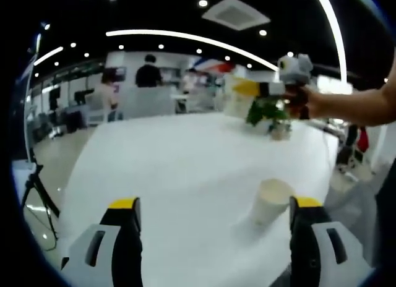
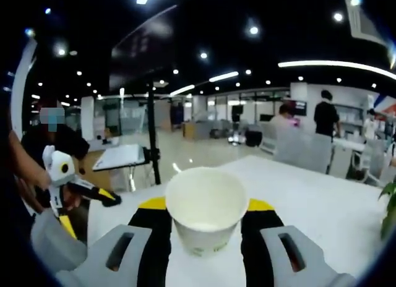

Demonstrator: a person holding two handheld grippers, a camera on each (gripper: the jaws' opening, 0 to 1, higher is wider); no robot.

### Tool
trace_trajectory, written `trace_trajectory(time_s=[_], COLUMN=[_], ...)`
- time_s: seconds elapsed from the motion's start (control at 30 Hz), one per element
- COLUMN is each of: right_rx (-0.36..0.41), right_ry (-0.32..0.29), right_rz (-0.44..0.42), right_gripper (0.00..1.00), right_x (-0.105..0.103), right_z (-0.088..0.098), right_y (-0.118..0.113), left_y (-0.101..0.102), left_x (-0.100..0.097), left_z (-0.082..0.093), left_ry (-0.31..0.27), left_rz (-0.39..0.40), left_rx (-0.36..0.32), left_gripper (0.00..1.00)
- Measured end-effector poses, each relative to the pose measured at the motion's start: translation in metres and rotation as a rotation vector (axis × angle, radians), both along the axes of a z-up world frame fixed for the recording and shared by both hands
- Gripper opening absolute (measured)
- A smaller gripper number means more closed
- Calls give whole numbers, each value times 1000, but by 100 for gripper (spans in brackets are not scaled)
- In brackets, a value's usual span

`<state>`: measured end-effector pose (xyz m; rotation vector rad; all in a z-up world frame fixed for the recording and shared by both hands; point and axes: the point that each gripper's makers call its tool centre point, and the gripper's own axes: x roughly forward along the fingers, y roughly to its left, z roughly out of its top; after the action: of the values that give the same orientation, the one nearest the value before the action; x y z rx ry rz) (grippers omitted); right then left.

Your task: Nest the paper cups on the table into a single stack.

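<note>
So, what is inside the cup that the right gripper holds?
The cup sits upright between the right gripper's jaws, mouth toward the camera. Inside I see only its white wall and bottom, no second cup. Its lower outside is hidden by the jaws.

My left gripper view rides low over the white table (image 1: 185, 169), looking along it toward the far edge and the open office beyond, a paper cup (image 1: 271, 201) close by. My right gripper (image 1: 260, 88) shows at upper right. My right gripper view sits just above the table edge, facing across a corner toward the office, with a held cup (image 2: 206, 209) very near. Both share the tabletop and the potted plant (image 1: 267, 112)
</note>
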<state>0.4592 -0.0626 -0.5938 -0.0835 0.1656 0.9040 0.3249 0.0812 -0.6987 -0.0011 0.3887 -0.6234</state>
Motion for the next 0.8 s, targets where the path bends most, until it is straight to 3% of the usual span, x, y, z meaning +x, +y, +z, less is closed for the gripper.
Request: trace_trajectory(time_s=[0.3, 0.4, 0.6, 0.8], right_rx=[5, -40, -10, -29], right_ry=[-22, -63, -55, -66], right_rz=[-3, 17, 38, 61], right_gripper=[41, 41, 42, 42], right_x=[-31, -44, -69, -86], right_z=[9, 9, 15, 15], right_y=[-3, -1, 9, 14], left_y=[1, 1, 2, -2], left_x=[-11, -14, -16, -23], left_z=[-1, -2, 0, -4], left_ry=[8, 17, 25, 17], left_rz=[-11, -10, 8, -18], left_rx=[7, 9, -19, 20], left_gripper=[98, 97, 98, 98])
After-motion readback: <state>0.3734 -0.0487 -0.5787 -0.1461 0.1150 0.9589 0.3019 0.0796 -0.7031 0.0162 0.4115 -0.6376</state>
